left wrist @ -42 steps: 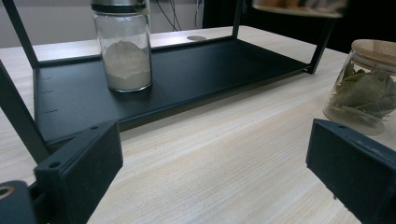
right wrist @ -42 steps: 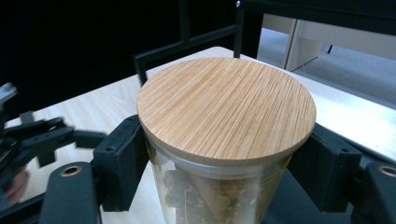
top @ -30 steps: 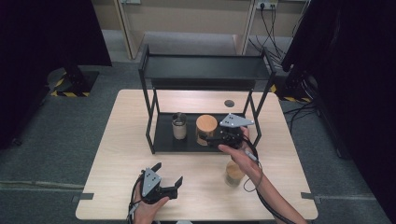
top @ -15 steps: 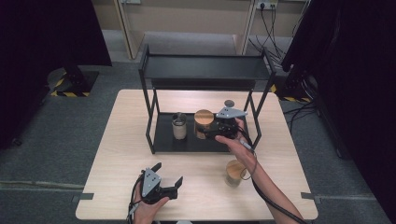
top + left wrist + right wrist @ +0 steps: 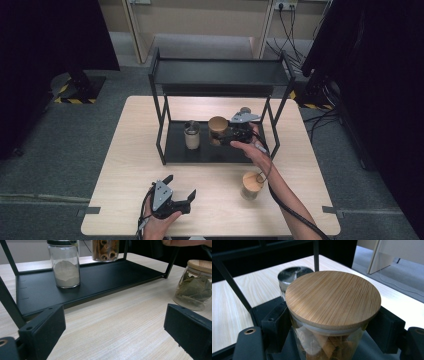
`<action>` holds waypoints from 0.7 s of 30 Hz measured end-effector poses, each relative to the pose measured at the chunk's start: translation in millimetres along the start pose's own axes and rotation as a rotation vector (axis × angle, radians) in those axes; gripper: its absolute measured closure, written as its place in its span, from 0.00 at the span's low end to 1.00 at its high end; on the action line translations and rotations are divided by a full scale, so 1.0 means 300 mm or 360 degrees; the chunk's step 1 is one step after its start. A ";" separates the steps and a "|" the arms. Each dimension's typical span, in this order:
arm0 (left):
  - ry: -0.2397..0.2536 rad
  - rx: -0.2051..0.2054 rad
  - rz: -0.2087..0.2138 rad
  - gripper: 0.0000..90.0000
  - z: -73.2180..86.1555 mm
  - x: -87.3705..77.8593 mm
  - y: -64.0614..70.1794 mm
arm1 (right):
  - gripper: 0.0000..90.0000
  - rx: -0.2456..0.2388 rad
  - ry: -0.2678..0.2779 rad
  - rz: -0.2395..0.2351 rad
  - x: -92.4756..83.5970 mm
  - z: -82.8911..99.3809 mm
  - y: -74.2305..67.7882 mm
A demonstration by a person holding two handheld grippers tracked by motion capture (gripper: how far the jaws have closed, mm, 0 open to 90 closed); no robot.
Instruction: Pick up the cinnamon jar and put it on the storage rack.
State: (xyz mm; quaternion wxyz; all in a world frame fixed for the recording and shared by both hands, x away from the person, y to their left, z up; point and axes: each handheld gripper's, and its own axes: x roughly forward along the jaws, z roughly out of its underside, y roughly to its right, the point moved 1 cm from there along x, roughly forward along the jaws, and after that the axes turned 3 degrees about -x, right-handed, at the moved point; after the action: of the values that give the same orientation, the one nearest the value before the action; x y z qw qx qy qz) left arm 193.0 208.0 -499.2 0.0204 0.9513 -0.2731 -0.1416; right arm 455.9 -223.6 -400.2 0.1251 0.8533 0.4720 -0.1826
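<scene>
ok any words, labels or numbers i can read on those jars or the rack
None can be read in any view.
Cinnamon jar held in the right tool: plain wooden lid, no label.
Powder jar: clear glass, no print.
Bay leaf jar: no label.
Black rack: no markings.
Yellow-black hazard stripes on the floor: a pattern, no text.

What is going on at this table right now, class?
A person is working with a gripper in each hand. The right gripper is shut on a wooden-lidded jar of cinnamon sticks over the lower shelf of a black rack, beside a jar of pale powder. The left gripper rests open near the table's front edge. A jar of bay leaves stands on the table.
</scene>
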 end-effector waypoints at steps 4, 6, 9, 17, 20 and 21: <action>-0.0005 0.0002 0.0001 0.03 -0.001 0.000 -0.002 | 0.29 -0.0001 -0.0014 -0.0027 0.024 0.014 0.016; -0.0005 0.0002 0.0001 0.03 -0.001 0.000 -0.002 | 0.29 -0.0001 -0.0025 -0.0035 0.036 0.021 0.020; -0.0003 0.0001 0.0003 0.03 0.000 0.000 -0.001 | 0.29 -0.0012 -0.0046 -0.0043 0.051 0.026 0.026; 0.0000 -0.0007 0.0007 0.03 0.001 0.001 0.000 | 0.29 -0.0023 -0.0033 -0.0065 0.084 0.044 0.046; -0.0002 -0.0003 0.0008 0.03 0.001 0.000 -0.001 | 0.29 -0.0021 -0.0043 -0.0059 0.095 0.047 0.051; -0.0003 -0.0001 0.0009 0.03 0.000 0.001 -0.001 | 0.29 -0.0025 -0.0053 -0.0056 0.098 0.046 0.053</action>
State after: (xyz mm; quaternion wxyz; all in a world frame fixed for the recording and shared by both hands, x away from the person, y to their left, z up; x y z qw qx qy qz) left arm 193.2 208.0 -499.3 0.0209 0.9503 -0.2759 -0.1426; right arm 481.3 -214.8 -424.6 0.1364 0.8408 0.4861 -0.1952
